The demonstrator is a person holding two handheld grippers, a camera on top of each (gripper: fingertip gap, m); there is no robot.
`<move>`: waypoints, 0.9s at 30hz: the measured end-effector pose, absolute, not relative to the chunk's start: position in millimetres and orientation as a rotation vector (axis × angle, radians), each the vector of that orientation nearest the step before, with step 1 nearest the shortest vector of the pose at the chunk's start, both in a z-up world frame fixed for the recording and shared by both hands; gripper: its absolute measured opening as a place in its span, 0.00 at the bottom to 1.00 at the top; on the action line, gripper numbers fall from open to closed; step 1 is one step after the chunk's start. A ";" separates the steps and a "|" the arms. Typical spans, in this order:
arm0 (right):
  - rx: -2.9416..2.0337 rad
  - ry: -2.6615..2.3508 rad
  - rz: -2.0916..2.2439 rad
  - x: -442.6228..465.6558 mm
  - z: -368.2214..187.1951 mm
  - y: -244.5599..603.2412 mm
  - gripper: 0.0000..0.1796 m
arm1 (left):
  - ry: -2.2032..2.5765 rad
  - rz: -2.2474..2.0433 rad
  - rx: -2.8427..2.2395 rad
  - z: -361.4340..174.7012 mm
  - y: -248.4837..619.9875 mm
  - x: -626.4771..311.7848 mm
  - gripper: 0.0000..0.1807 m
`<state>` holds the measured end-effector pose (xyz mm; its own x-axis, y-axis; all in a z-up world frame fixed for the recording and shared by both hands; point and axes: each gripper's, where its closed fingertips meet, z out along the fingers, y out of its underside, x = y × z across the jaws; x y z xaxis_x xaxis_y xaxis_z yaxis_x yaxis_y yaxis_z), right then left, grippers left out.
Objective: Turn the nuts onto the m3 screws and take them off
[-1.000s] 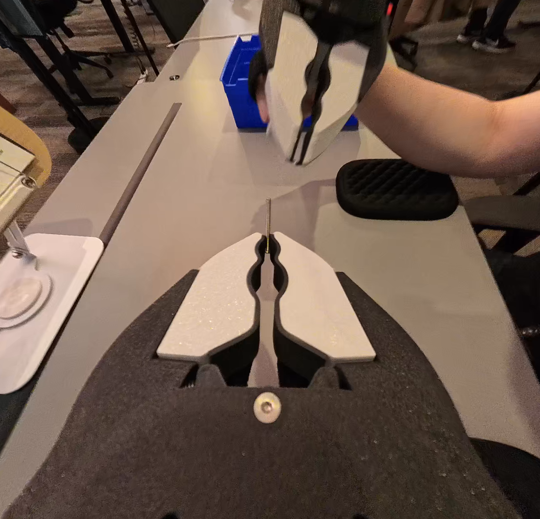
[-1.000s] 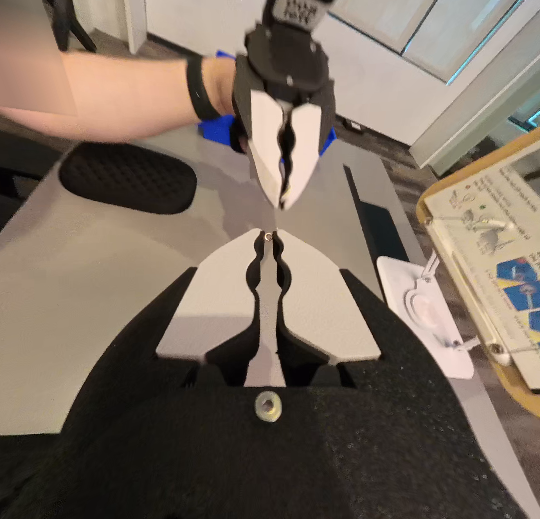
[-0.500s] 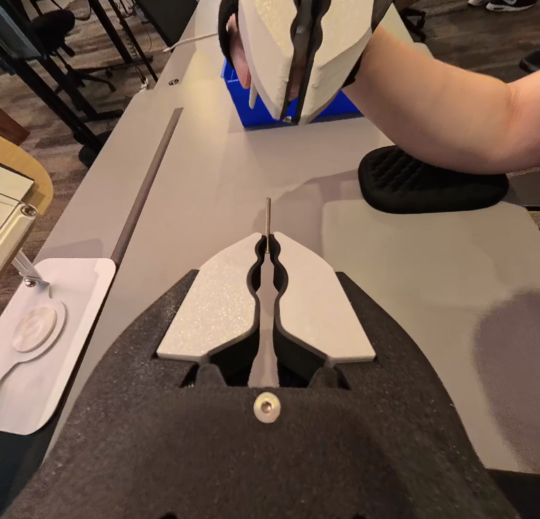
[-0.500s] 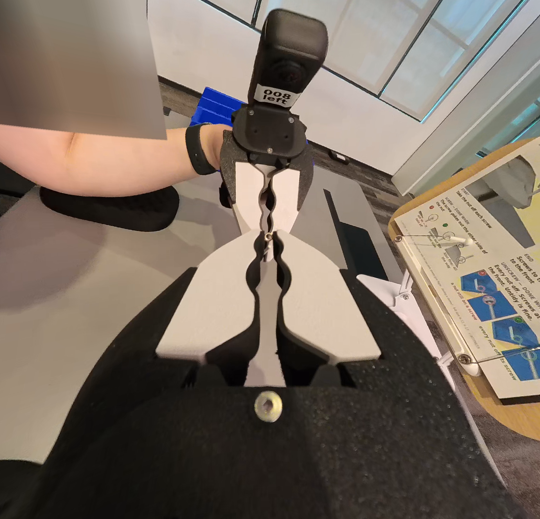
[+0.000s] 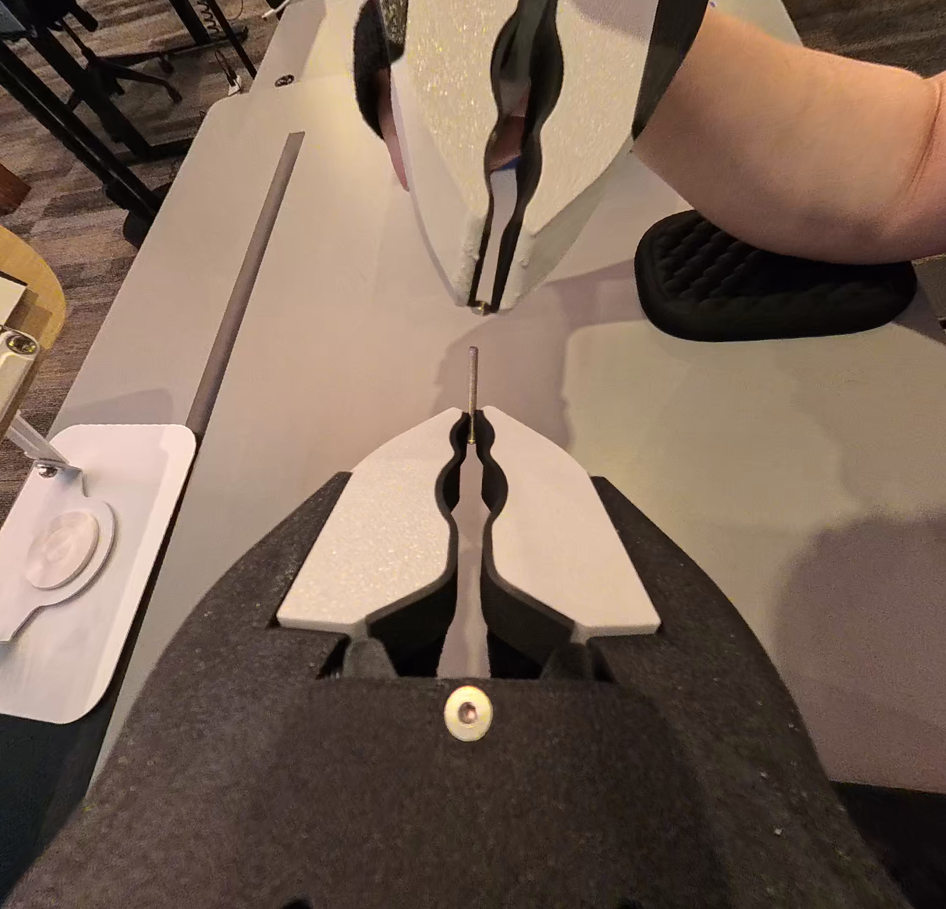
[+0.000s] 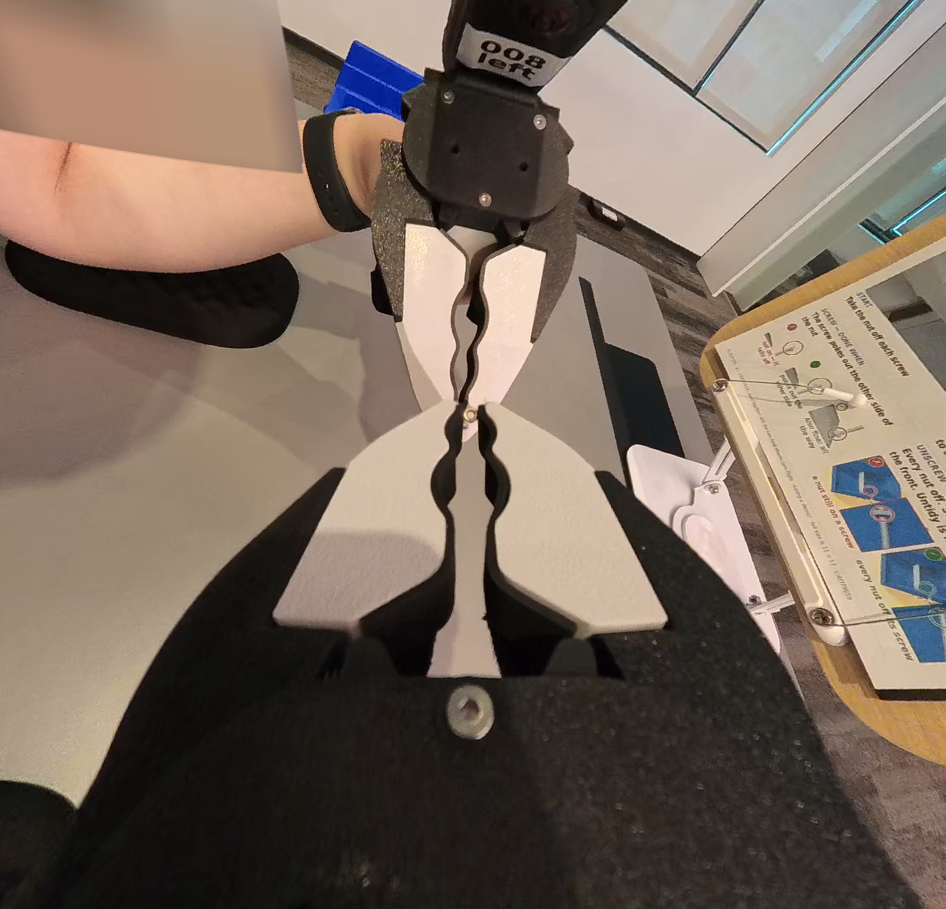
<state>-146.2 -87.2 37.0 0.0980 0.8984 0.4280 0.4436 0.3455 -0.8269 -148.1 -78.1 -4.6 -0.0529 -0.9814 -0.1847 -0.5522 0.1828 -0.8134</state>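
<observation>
Left wrist view, then right: screw and nut facing tip to tip

Left wrist view: your left gripper (image 5: 472,412) is pinching the m3 screw (image 5: 471,394) at its fingertips, the threaded shaft sticking out toward the far side over the grey table (image 5: 716,474). Your right gripper (image 5: 483,306) is pointing back at it, clamping a small nut (image 5: 481,309), just short of the screw's tip. A black wrist pad (image 5: 768,290) is lying far right.

Right wrist view: your right gripper (image 6: 471,413) is squeezing the nut (image 6: 470,414) between closed tips. Your left gripper (image 6: 467,397) is meeting it nose to nose; the screw itself is hidden. An instruction board (image 6: 844,474) is standing at the right.
</observation>
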 end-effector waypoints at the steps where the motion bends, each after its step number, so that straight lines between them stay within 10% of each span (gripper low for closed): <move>1: -1.270 -1.529 0.518 -146.4 35.6 -87.3 0.03 | 1.711 -0.708 -1.466 -5.7 -77.8 -149.0 0.01; 27: -1.210 -1.519 0.572 -151.5 47.7 -97.7 0.03 | 1.676 -0.861 -1.346 18.9 -92.9 -147.3 0.01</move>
<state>-151.5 -97.7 47.7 0.0758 0.8989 0.4316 0.3908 0.3714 -0.8422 -147.3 -92.9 18.9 -0.1110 -0.9792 -0.1696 -0.4330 0.2013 -0.8786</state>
